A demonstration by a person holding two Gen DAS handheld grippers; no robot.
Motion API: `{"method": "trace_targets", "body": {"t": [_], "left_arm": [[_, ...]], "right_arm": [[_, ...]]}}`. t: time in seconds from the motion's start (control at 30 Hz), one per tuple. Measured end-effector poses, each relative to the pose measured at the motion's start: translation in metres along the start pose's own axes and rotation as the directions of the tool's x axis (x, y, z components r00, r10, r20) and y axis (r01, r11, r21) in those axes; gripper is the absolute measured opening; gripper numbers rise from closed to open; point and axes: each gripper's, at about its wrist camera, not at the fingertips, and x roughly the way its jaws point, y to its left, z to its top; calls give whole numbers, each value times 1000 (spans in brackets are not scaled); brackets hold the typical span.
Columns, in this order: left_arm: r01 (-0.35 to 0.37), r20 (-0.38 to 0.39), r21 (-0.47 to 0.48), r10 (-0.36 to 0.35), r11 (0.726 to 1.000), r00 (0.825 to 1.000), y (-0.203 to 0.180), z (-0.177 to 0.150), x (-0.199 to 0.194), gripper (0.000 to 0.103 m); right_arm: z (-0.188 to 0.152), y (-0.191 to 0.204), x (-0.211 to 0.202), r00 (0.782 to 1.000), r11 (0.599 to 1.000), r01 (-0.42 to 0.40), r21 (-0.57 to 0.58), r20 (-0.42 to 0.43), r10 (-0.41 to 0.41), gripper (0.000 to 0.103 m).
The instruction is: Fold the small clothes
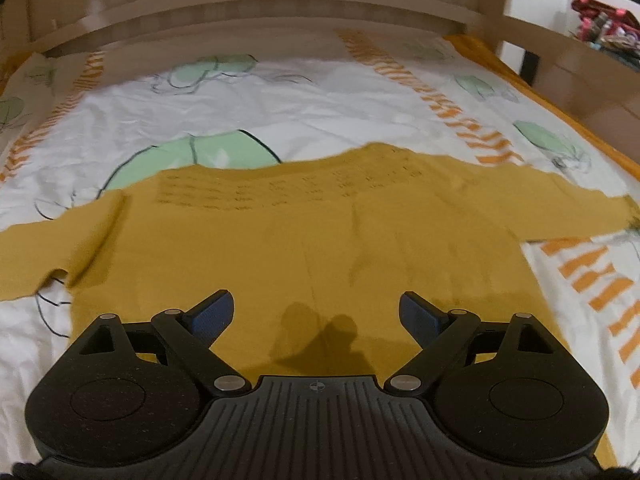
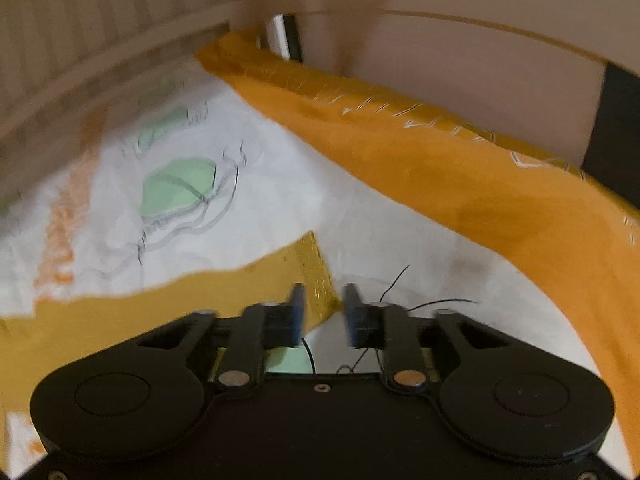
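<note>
Mustard sweater [image 1: 304, 240] spread flat on bed [image 1: 280, 100], sleeves out toward both side edges; left hand-held gripper [image 1: 316, 316] above hem, spread wide, empty; right hand-held gripper [image 2: 322, 312] nearer right cuff [image 2: 316, 276], part-open, pinching nothing.

You have one mustard-yellow knit sweater [image 1: 320, 240] lying flat and unfolded, spread across the middle of the left wrist frame. Its body fills the centre, rows of small darker stitch marks run across its upper part, and both sleeves stretch out toward the left and right edges. In the right wrist frame, a sleeve end [image 2: 308, 276] lies at lower centre, its cuff ribbed.
</note>
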Motion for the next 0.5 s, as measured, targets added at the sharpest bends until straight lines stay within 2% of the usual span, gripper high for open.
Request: {"method": "trace_targets", "body": {"t": [0.03, 0.2, 0.5], "left_arm": [[6, -5, 7, -6, 1000, 1000, -3, -1, 1, 90], [8, -21, 22, -8, 1000, 1000, -7, -1, -1, 90], [-14, -35, 2, 14, 1000, 999, 4, -2, -1, 90]], "right_arm": [[1, -4, 1, 1000, 999, -28, 26, 5, 27, 48], [6, -4, 20, 997, 996, -79, 44, 4, 79, 49], [9, 7, 57, 995, 999, -30, -20, -91, 28, 55]]}}
